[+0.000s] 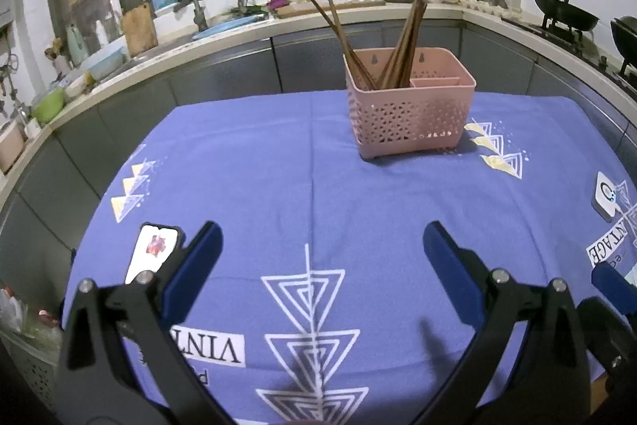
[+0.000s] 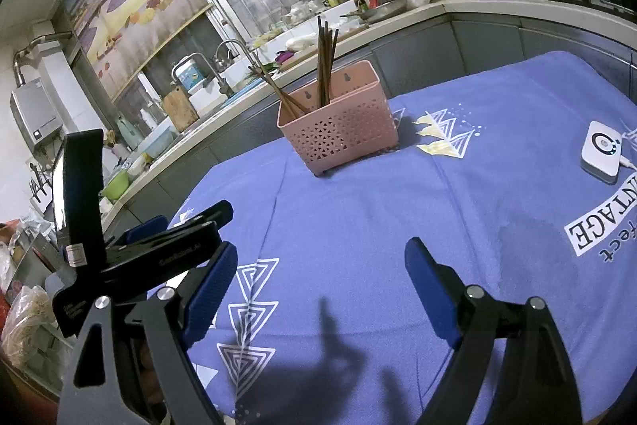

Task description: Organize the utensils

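A pink perforated utensil basket (image 1: 410, 114) stands on the blue tablecloth at the far middle; it also shows in the right wrist view (image 2: 338, 124). Several brown chopsticks (image 1: 406, 38) stand in its left compartment, leaning apart; they show in the right wrist view (image 2: 324, 60) too. My left gripper (image 1: 322, 249) is open and empty, well short of the basket. My right gripper (image 2: 322, 273) is open and empty, low over the cloth, near the table's front. The left gripper's body (image 2: 159, 249) shows at the left of the right wrist view.
A phone (image 1: 153, 251) lies on the blue tablecloth (image 1: 258, 166) at the front left. A white device with a cable (image 2: 601, 150) lies at the right. A kitchen counter with sink, bottles and a wok on a stove curves behind the table.
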Demonstrator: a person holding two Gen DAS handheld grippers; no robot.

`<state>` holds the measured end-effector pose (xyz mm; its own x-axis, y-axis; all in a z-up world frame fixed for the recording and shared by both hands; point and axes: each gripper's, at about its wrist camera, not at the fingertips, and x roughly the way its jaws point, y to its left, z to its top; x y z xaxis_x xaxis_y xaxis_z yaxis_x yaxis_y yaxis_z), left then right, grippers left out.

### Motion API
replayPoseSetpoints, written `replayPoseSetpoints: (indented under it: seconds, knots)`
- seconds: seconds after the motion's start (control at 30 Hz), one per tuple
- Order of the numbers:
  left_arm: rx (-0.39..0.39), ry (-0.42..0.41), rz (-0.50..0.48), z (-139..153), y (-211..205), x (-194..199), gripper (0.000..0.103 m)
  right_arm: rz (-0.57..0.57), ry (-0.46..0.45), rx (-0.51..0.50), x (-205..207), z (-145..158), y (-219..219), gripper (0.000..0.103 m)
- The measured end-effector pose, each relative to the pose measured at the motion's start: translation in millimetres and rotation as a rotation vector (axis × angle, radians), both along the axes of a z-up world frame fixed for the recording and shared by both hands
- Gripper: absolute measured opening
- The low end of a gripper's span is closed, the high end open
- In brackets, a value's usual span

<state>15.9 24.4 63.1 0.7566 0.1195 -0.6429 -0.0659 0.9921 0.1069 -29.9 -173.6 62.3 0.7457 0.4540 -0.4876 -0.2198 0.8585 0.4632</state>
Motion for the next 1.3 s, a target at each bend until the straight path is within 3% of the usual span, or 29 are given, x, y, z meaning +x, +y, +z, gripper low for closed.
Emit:
replayPoseSetpoints:
  seconds: [0.43, 1.3]
  knots:
    - [0.036, -0.013, -0.005, 0.2, -6.5, -4.2, 0.097, -0.001, 0.000, 0.001, 0.4, -1.1, 0.1, 0.085]
    - [0.028, 0.000, -0.034, -1.3, -7.1, -4.2, 0.097, -0.012, -0.011, 0.002, -5.1, -4.7, 0.6, 0.085]
